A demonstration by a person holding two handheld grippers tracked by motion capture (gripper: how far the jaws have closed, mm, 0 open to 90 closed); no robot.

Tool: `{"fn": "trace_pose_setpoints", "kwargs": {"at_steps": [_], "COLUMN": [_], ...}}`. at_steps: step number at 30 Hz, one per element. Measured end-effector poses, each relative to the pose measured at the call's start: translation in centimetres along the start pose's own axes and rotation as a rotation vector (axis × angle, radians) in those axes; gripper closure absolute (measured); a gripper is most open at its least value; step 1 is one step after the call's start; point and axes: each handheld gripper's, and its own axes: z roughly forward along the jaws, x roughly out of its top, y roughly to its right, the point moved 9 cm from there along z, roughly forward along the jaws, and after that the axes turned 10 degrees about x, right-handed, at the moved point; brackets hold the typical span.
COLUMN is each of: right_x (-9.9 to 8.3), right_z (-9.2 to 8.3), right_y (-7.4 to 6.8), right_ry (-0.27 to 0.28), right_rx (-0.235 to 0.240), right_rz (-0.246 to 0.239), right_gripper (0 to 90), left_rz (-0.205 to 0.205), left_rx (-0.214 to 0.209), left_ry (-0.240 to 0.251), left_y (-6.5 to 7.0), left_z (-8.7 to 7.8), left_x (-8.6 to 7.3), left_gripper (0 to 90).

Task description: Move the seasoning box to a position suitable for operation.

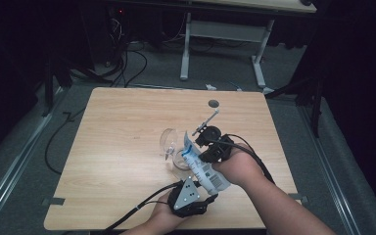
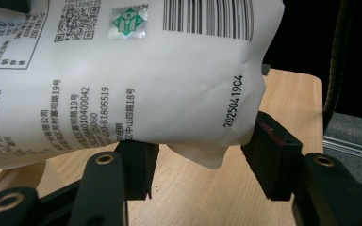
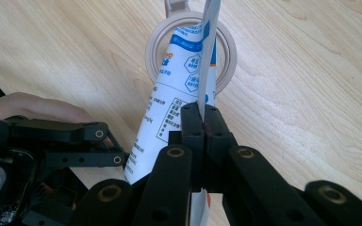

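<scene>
The white bag (image 1: 203, 166) tips over a clear jar (image 1: 180, 159) in the middle of the wooden table (image 1: 117, 161). The right gripper (image 3: 202, 117) pinches the bag's thin edge tight. The left gripper (image 2: 198, 165) has its jaws apart around the bag's bottom.

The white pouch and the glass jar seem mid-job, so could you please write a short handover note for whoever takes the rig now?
Right gripper: shut on the side seam of the white pouch, tipping it over the jar.
Left gripper: open, jaws on either side of the pouch's bottom corner, not pinching it.
Glass jar: upright mid-table, hinged lid swung open; the pouch's top sits at its mouth.
Done: jar opened, pouch brought to it and tilted.
Cannot tell: whether the pouch is cut open or anything has poured.
Left, probably: empty the pouch into the jar, set it down, close the lid.
</scene>
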Motion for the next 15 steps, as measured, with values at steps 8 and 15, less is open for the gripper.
{"fn": "trace_pose_setpoints", "kwargs": {"at_steps": [8,15], "right_x": [0.19,0.28], "right_z": [0.04,0.03], "right_y": [0.04,0.11], "right_ry": [-0.003,0.000], "right_rx": [0.002,0.003], "right_rz": [-0.006,-0.008], "right_gripper": [90.0,90.0], "left_rz": [-0.004,-0.006], "left_rx": [-0.002,-0.003], "left_ry": [-0.001,0.000], "left_y": [-0.05,-0.10], "left_z": [-0.03,-0.10], "left_x": [0.12,0.21], "left_gripper": [47.7,47.7]}}
